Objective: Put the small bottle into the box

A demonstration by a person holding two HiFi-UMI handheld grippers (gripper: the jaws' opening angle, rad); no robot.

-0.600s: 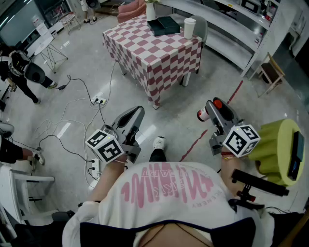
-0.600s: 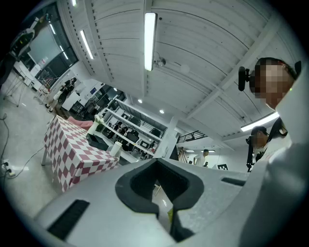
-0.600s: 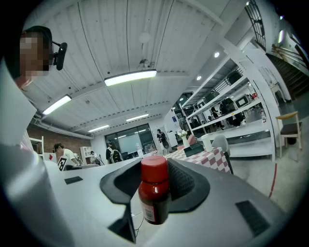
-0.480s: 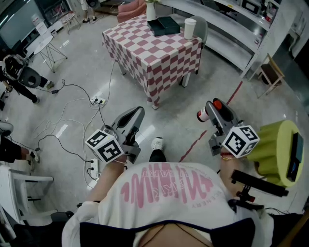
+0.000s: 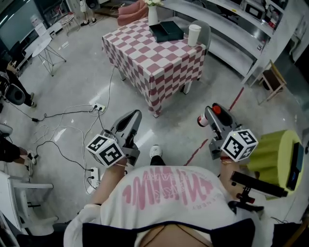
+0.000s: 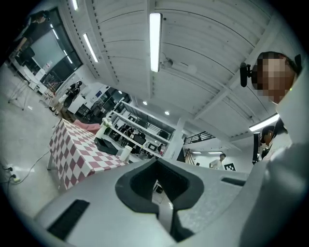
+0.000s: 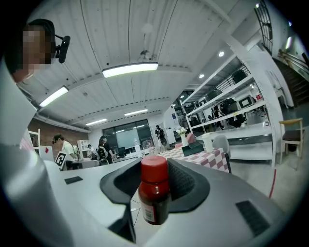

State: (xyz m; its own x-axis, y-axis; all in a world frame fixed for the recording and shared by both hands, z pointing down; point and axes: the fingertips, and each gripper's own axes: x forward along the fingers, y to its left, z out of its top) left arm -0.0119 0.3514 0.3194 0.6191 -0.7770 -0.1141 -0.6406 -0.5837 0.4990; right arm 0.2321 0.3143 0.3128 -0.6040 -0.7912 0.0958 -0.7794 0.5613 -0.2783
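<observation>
The small bottle (image 7: pixel 154 194), dark with a red cap and a label, stands between the jaws of my right gripper (image 5: pixel 209 114), which is shut on it. In the head view the bottle (image 5: pixel 203 118) sticks out sideways from those jaws, above the floor. The box (image 5: pixel 166 30) is a dark open tray at the far side of the checkered table (image 5: pixel 145 55), well ahead of both grippers; it also shows small in the right gripper view as the box (image 7: pixel 193 148). My left gripper (image 5: pixel 135 116) hangs at the left, shut and holding nothing; the left gripper (image 6: pixel 157 187) shows its jaws meeting.
A white cup (image 5: pixel 194 34) and a white vase (image 5: pixel 152 14) stand beside the box. A grey chair (image 5: pixel 206 30) sits behind the table. Cables and a power strip (image 5: pixel 98 104) lie on the floor to the left. A yellow-green stool (image 5: pixel 273 154) is at my right, shelving along the back wall.
The view has shifted slightly and the table's near corner sits a little lower in the frame. Both grippers keep their pose, and the bottle stays in the right one.
</observation>
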